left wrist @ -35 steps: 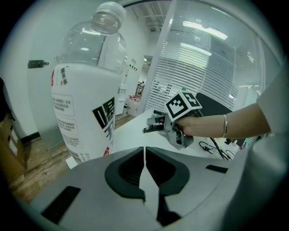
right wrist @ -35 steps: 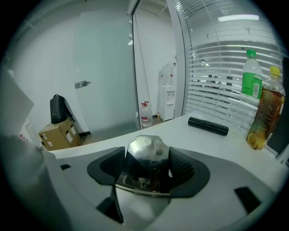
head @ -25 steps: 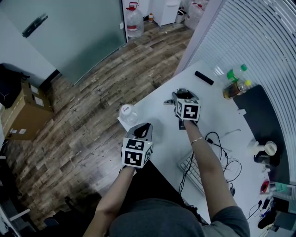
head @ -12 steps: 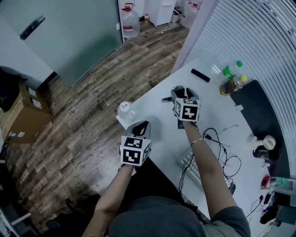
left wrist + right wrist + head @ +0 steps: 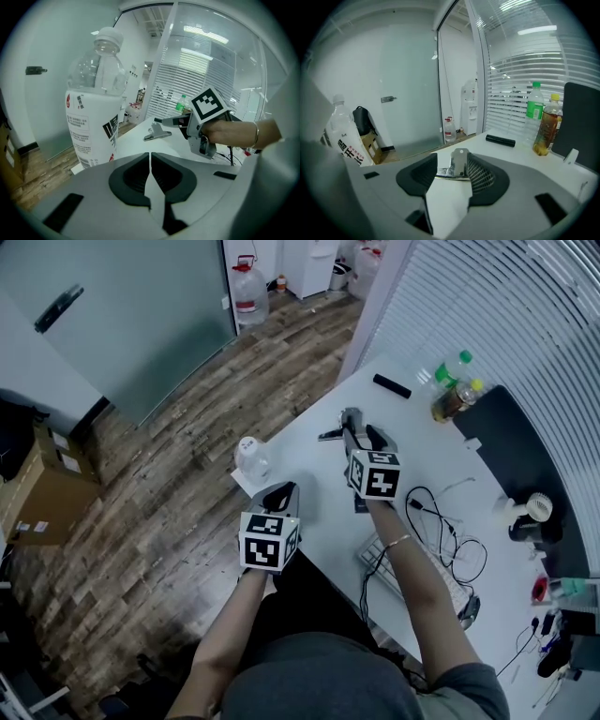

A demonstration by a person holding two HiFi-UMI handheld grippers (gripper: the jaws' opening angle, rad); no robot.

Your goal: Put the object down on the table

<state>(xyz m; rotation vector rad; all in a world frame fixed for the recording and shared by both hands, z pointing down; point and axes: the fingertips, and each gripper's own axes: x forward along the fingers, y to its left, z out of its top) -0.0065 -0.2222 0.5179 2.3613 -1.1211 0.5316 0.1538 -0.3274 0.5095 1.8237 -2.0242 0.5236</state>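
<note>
Jaws on right gripper [image 5: 351, 418] have just been narrowing to half-wide, clamping nothing. Small silver metal binder clip [image 5: 328, 435] lies on the white desk [image 5: 422, 460] just below them (put-down done, I judge). Left gripper [image 5: 150, 157] jaws together, empty.

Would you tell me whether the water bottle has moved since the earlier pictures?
No. The bottle stands on the same corner of the table as before, no nearer the black remote.
</note>
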